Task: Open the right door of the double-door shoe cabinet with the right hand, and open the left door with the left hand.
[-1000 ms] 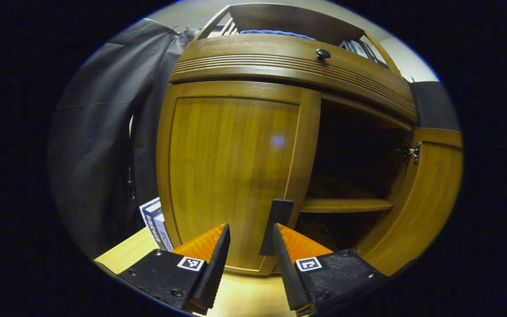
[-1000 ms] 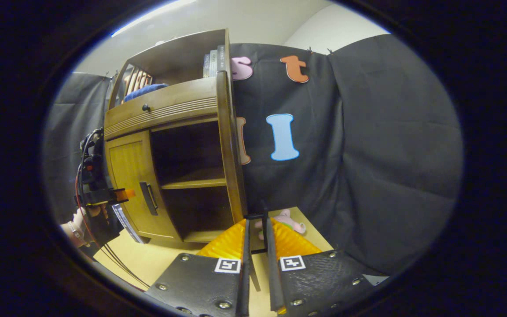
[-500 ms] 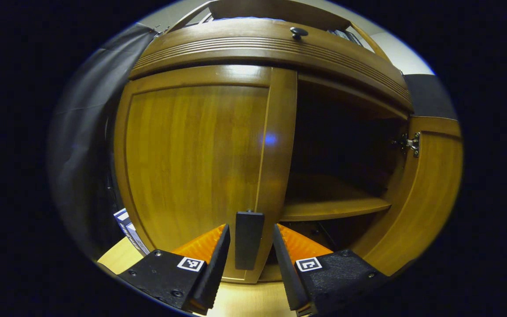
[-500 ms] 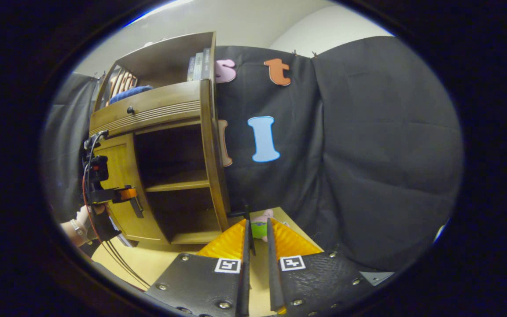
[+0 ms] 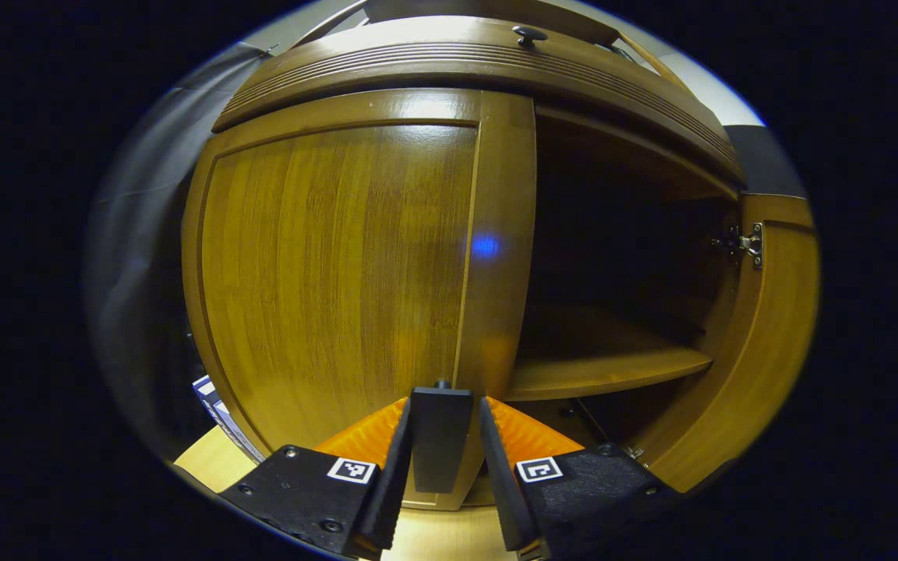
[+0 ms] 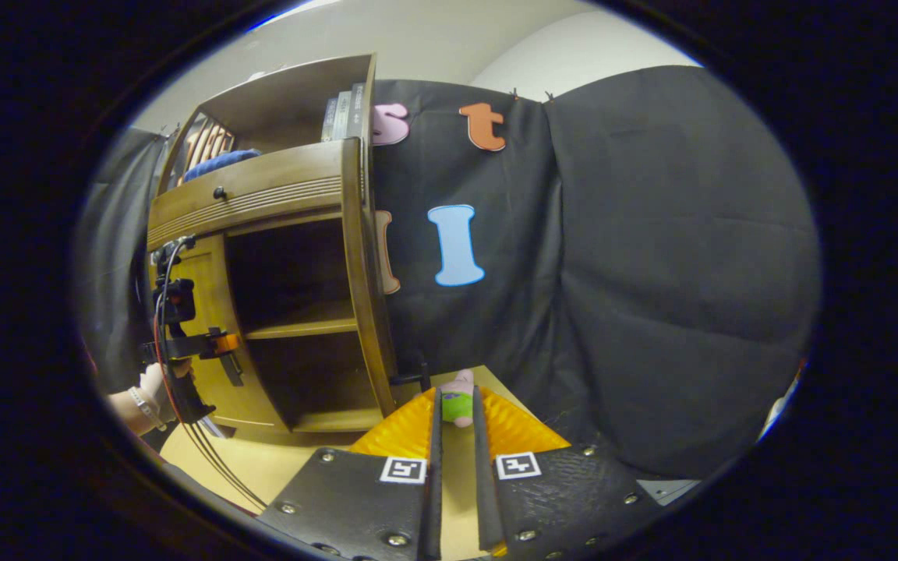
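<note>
Between the two orange fingers of the left hand-held gripper (image 5: 440, 467), in the left gripper view, stands the black handle (image 5: 440, 436) of the left door (image 5: 340, 265). The fingers are a little apart with the handle in the gap; one finger lies close against it, but I cannot tell if both press on it. The left door is closed against the shoe cabinet (image 5: 480, 70). To its right the cabinet is dark inside, with a wooden shelf (image 5: 613, 366) across it. The right door (image 5: 761, 343) is swung wide open, and its metal hinge (image 5: 741, 243) is seen near the top.

In the right gripper view the right hand-held gripper (image 6: 454, 467) is well apart from the cabinet (image 6: 277, 187) and holds nothing; its fingers are nearly together, with a narrow gap. Through this gap a small pink and green soft toy (image 6: 457, 393) is seen lying on the counter (image 6: 277, 460). The right door (image 6: 363, 273) shows edge-on, with its black handle (image 6: 411, 375) low on it. Far at the left, a hand (image 6: 154, 383) holds the left hand-held gripper (image 6: 223, 343) at the left door (image 6: 211, 327). Books (image 6: 344, 113) and a blue cloth (image 6: 219, 162) sit on top of the cabinet.
</note>
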Demonstrator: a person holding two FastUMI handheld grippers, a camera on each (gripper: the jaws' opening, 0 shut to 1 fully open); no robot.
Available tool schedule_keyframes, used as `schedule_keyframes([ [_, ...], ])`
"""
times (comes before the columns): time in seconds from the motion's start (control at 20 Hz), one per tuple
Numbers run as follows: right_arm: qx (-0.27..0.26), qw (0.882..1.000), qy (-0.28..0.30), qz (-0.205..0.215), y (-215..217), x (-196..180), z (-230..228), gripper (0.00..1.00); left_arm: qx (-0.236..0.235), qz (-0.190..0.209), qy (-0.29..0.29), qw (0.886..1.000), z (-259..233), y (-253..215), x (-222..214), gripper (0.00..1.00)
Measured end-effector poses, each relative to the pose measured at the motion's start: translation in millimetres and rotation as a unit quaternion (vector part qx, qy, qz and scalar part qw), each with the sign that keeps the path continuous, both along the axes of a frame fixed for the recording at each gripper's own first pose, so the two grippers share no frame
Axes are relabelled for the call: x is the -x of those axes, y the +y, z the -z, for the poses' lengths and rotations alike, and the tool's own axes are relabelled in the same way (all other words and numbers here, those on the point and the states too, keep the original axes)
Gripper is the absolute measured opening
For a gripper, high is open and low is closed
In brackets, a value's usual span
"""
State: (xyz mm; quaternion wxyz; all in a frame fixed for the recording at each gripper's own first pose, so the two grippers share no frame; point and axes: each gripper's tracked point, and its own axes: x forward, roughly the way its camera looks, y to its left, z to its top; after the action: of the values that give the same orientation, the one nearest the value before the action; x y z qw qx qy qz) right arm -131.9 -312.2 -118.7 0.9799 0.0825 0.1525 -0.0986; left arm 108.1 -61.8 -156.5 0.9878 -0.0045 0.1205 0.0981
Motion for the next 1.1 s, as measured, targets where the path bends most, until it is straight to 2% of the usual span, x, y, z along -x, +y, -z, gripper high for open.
schedule_keyframes([
  [0.1,0.002,1.000,0.001,-0.009,3,2,0,0.18,0.007,0.002,-0.002,1.000,0,1,1,0.41],
  [0.25,0.001,1.000,0.000,-0.021,8,0,0,0.18,0.007,0.006,0.003,1.000,0,0,4,0.35],
  [0.3,-0.001,1.000,0.000,-0.025,9,0,0,0.18,0.009,0.006,0.004,1.000,0,0,6,0.37],
  [0.4,-0.004,0.999,0.000,-0.032,13,0,1,0.18,0.015,0.004,0.004,1.000,0,-1,12,0.34],
  [0.45,-0.006,0.999,0.001,-0.036,14,1,2,0.18,0.019,0.004,0.004,1.000,-1,-1,15,0.36],
  [0.7,-0.014,0.998,0.004,-0.056,18,-1,4,0.18,0.032,0.002,0.005,0.999,-2,-2,32,0.34],
  [0.75,-0.014,0.998,0.005,-0.061,20,-1,6,0.18,0.034,0.002,0.004,0.999,-3,-1,36,0.37],
  [1.1,-0.022,0.995,0.013,-0.100,46,-3,13,0.18,0.044,0.009,0.001,0.999,-8,1,62,0.37],
])
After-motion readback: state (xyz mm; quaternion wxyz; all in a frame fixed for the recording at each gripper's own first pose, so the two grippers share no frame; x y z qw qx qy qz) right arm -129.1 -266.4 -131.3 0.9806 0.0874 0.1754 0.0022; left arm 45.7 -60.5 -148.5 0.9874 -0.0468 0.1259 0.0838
